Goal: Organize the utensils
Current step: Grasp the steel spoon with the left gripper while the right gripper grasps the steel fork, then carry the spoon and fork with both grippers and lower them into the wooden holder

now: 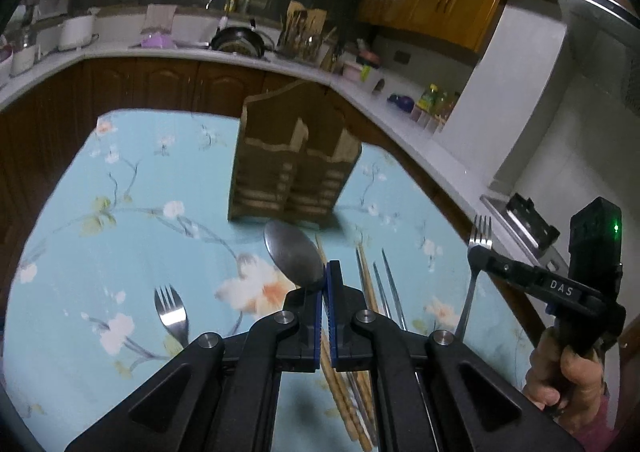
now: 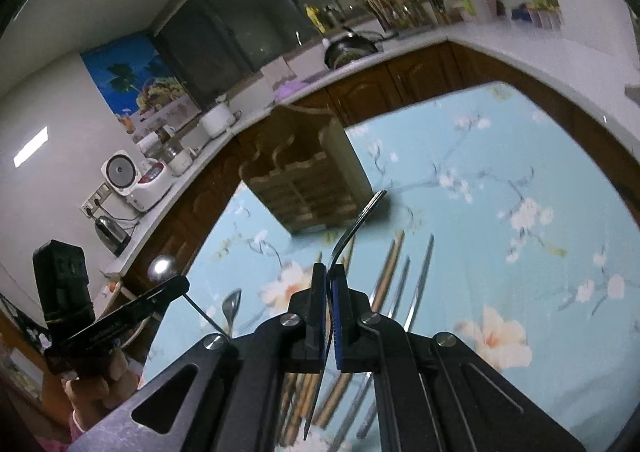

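Holding one utensil in each claw right now, both lifted clear of the table. Left gripper [image 1: 325, 284] at bottom center of the left wrist view has its blue pads squeezed together on the neck of a metal spoon [image 1: 294, 254], whose bowl sticks out just past the fingertips, pointing toward the wooden utensil holder [image 1: 292, 168] sitting upright mid-frame on the floral tablecloth [image 1: 120, 180]. Right gripper [image 2: 329, 280], bottom center of the right wrist view, is pinched shut on a thin metal fork [image 2: 356, 222]; you see it edge-on there, curving up out of the jaws toward the holder, with the handle hanging down below the pads. In the left wrist view that same fork shows its tines at right of frame, poking up above the other gripper, and a hand [image 1: 560, 376] wraps the grip at lower right. Holder has two compartments at the front with a taller back panel, and I can't make out anything inside them. Still lying flat on the cloth: a second fork [image 1: 172, 310] at lower left of the left wrist view, well apart from the rest, plus a bunch of chopsticks just right of the left claw, some wooden chopsticks [image 1: 366, 276] and some metal chopsticks [image 1: 390, 284], running partly under the gripper body. Everything's a bit motion-blurred. Background is a kitchen counter [image 1: 168, 52] curving around the top of the frame with a pan [image 1: 238, 40] on it.
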Available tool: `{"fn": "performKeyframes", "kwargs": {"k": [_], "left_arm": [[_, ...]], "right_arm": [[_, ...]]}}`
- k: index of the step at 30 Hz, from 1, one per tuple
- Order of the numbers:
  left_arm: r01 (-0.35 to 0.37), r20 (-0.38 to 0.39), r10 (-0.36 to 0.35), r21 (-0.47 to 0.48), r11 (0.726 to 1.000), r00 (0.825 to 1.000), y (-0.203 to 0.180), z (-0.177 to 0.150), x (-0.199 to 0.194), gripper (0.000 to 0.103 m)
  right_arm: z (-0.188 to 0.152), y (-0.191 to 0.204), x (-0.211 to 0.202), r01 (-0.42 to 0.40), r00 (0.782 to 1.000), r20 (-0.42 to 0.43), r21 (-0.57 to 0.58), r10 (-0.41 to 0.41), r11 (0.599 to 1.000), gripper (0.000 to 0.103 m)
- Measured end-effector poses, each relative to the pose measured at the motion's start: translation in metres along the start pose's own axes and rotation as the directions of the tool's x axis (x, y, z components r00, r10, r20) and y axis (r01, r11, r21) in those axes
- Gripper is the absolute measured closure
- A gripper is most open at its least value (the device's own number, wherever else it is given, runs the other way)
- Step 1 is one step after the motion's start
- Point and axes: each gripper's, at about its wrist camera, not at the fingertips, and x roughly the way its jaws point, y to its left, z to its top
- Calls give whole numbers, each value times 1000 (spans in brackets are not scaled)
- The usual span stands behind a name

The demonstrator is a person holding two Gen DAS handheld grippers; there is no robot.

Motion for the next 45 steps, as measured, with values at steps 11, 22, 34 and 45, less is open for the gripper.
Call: {"fn": "performKeyframes", "kwargs": {"k": [11,22,34,45], "left_arm": [[-75,171,68,35,997,983,7,64,-5,103],[-215,340,178,74,974,923,3,127,36,103],[-281,261,247,98,955,933,-5,107,137,103],[-266,192,243,103,959,951,12,126,156,101]], "right_arm": [[77,39,31,38,975,222,-115,-11,993,101],[137,62,82,159,891,450,-178,-63,971,101],[114,43,159,155,927,370,-238,-58,959,101],[95,22,169,78,972,233,-249,-18,965,101]]}}
